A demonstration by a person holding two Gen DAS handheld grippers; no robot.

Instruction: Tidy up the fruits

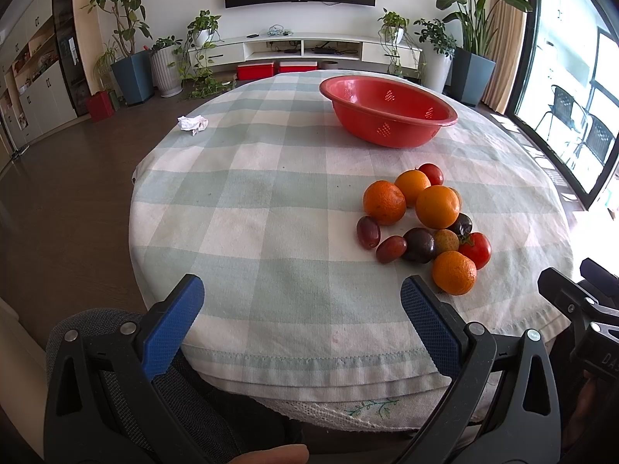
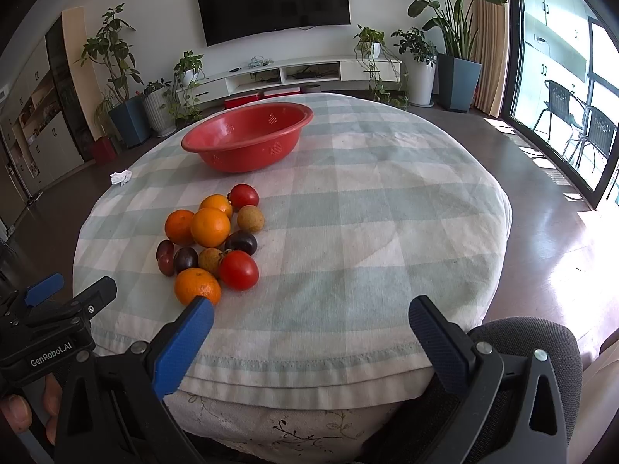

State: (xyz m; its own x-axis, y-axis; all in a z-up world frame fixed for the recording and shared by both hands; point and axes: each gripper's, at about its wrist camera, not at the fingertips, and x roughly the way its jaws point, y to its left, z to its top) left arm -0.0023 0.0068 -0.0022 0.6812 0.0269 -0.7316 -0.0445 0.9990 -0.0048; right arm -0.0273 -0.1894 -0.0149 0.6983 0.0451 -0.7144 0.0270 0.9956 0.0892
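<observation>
Nearest the cameras, the left gripper and the right gripper are both held with their blue-padded fingers spread wide apart and nothing between them, poised over the near hem of the checked tablecloth that covers a round table. In the right wrist view, the left finger of the right gripper is seen just in front of the nearest orange, though contact cannot be confirmed. Beyond that orange, the fruit pile is gathered in a tight cluster on the cloth: several more oranges, a red tomato touching the near orange's neighbours, dark plums, small reddish oval fruits and pale brownish round ones. Further back, well apart from the pile, a red perforated basin is set upright on the cloth and is seen to hold nothing. A crumpled white tissue is seen at the far left edge of the cloth.
</observation>
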